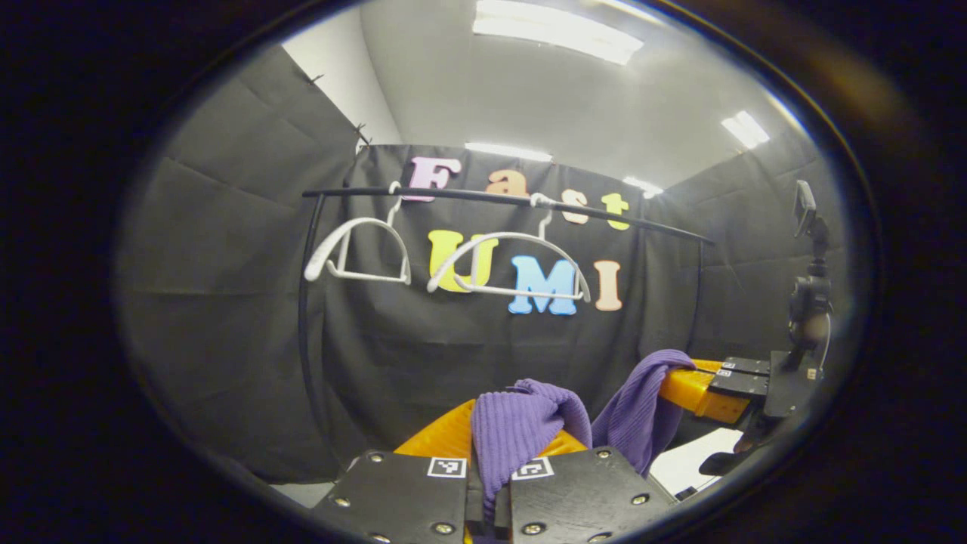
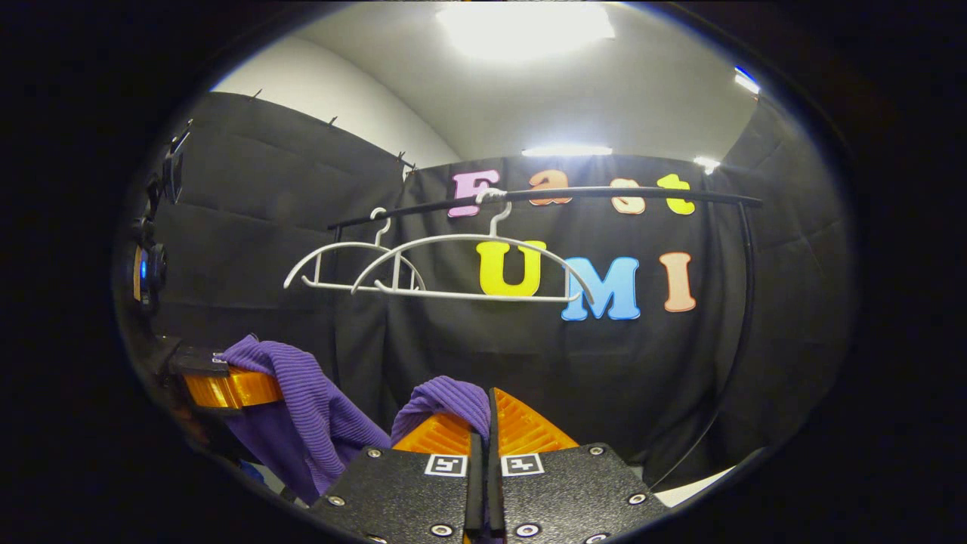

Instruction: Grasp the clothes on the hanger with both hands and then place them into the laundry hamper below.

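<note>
1. The left gripper is clamped on a fold of the purple garment, its fingers closed with cloth pinched between them.
2. The right gripper is likewise closed on the other end of the garment.
3. The garment hangs slung between the two, its long axis running from one gripper to the other, off the hangers.
4. The hamper is out of sight; by the task it lies below, so both go down together.
5. Count: one garment, two bare white hangers, one rail.

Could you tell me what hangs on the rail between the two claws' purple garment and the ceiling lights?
Two bare white hangers hang on the black rail, seen in both claw views; the purple garment is already off them.
</note>
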Demonstrator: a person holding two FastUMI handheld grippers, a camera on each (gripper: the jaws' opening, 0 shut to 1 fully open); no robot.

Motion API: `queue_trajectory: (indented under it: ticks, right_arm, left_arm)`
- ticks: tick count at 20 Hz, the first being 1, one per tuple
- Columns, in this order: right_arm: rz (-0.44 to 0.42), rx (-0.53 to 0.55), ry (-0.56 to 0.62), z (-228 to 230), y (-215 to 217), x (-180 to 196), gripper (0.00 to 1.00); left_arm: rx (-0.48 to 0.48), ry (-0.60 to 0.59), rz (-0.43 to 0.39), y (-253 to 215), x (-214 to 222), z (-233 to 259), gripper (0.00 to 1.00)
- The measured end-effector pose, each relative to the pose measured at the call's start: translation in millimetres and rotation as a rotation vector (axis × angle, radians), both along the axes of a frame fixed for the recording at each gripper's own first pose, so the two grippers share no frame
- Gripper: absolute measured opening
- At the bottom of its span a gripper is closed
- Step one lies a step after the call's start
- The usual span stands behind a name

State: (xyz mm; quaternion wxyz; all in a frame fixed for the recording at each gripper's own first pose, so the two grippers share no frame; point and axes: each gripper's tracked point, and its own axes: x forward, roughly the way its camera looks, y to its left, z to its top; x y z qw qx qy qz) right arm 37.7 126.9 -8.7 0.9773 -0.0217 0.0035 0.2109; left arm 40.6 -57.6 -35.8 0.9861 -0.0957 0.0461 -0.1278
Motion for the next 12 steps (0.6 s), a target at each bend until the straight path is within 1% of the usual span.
queue_trajectory:
  ticks: [3, 9, 12]
  right_arm:
    - [-0.014, -0.014, 0.099, -45, -2, -5, 0.02]
    - [-0.091, -0.019, 0.301, -131, -23, -13, 0.02]
    - [-0.122, -0.084, 0.384, -169, -34, -11, 0.02]
  left_arm:
    - [-0.005, 0.071, -0.03, -16, -2, -39, 0.02]
    - [0.054, 0.202, -0.036, -20, -13, -116, 0.02]
    - [0.071, 0.266, -0.034, -22, -17, -145, 0.02]
